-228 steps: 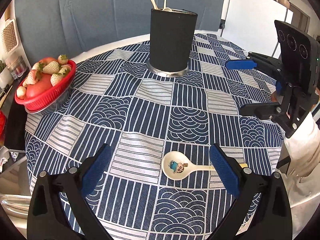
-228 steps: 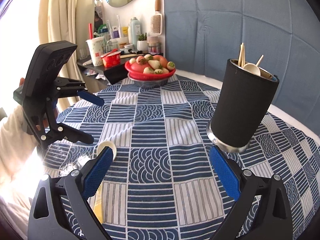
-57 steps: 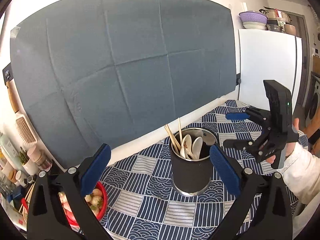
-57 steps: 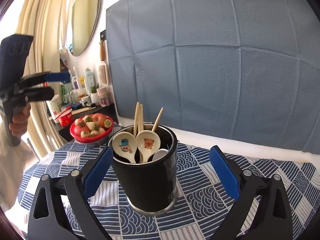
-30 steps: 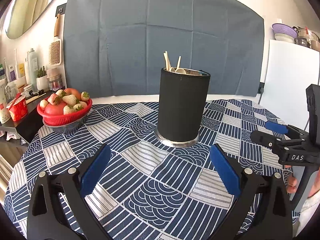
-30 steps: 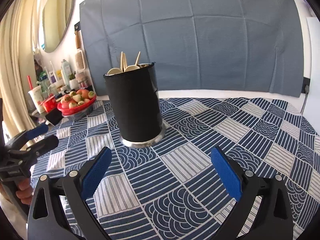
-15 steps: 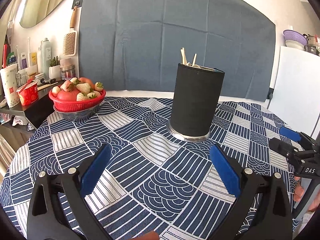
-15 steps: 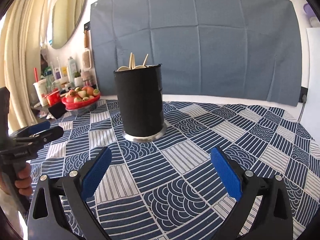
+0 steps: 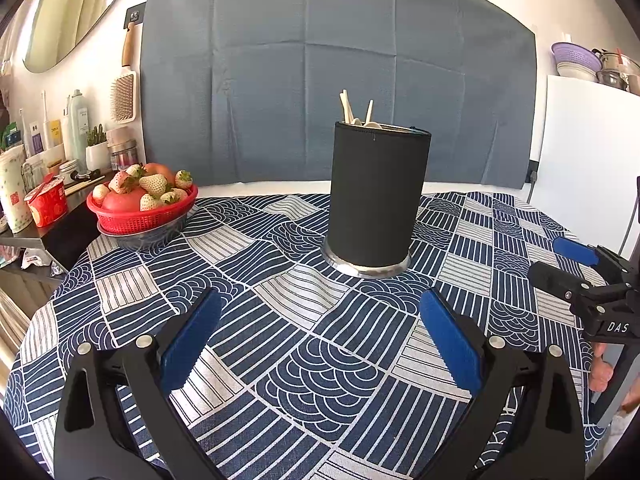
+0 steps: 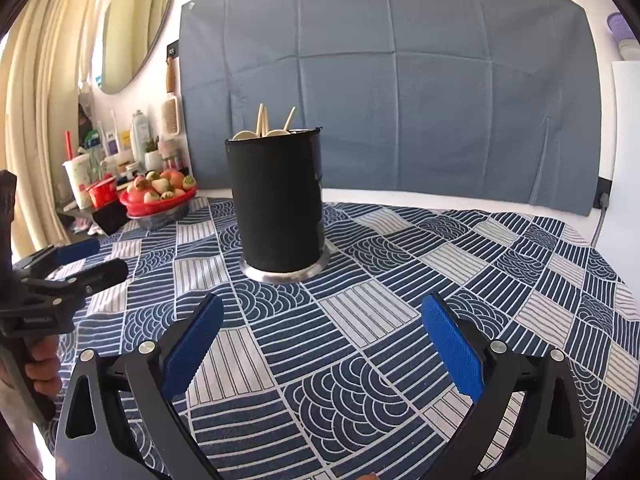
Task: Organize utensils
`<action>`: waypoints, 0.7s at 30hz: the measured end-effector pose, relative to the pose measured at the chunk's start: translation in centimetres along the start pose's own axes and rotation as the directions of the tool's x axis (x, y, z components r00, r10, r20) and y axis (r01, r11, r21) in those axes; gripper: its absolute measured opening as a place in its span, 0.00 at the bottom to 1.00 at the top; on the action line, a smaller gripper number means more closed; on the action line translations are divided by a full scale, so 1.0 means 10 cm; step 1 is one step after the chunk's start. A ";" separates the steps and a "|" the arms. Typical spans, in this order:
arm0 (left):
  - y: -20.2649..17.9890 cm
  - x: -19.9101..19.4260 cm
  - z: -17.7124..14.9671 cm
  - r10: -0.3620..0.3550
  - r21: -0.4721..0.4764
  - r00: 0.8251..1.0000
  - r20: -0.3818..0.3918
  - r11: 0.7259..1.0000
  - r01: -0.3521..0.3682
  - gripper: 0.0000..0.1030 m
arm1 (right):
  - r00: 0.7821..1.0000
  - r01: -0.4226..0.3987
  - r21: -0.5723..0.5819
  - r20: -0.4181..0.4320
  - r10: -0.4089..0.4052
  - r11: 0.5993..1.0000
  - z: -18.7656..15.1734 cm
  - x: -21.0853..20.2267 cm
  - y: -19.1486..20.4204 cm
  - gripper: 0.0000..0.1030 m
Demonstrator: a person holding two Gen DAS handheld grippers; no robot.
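A black utensil holder (image 9: 378, 196) stands upright on the blue patterned tablecloth (image 9: 312, 320), with chopsticks (image 9: 346, 106) and spoon tops (image 9: 372, 124) sticking out. It also shows in the right wrist view (image 10: 280, 200). My left gripper (image 9: 320, 340) is open and empty, low over the near part of the table, well short of the holder. My right gripper (image 10: 320, 340) is open and empty too, also back from the holder. Each gripper shows in the other's view: the right one (image 9: 560, 260) and the left one (image 10: 88, 258).
A red basket of strawberries and fruit (image 9: 144, 200) sits at the table's left edge. A shelf with bottles and cups (image 9: 44, 160) stands left of it. A white fridge (image 9: 588, 160) stands at the right. A grey-blue cloth (image 9: 340, 80) covers the wall behind.
Both grippers have drawn back and settled low over the table, so the holder looks a little further off. Earlier the last spoon lay on the cloth; now it stands in the holder.
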State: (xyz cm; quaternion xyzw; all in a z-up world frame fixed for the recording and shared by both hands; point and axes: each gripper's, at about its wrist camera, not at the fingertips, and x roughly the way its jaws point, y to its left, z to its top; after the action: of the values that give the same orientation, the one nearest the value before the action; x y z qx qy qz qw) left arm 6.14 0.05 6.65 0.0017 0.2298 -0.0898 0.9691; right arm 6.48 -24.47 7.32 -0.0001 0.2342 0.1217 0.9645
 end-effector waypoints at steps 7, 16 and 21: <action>0.01 0.01 0.00 0.006 -0.002 1.000 -0.006 1.000 -0.006 0.94 | 0.999 0.038 -0.002 0.007 -0.038 0.999 -0.01 -0.01 0.02 0.92; -0.01 -0.01 0.00 0.008 0.007 1.000 0.007 1.000 -0.008 0.94 | 1.000 0.017 -0.029 0.022 -0.016 0.999 -0.01 -0.04 0.06 0.92; -0.01 -0.01 0.00 0.015 0.002 1.000 0.005 1.000 -0.015 0.94 | 0.999 0.021 -0.016 0.032 -0.021 1.000 -0.01 -0.06 0.04 0.92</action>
State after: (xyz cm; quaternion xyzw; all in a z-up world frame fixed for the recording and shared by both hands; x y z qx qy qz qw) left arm 6.01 0.02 6.71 0.0043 0.2271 -0.0828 0.9703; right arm 5.83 -24.27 7.52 -0.0086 0.2176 0.1135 0.9694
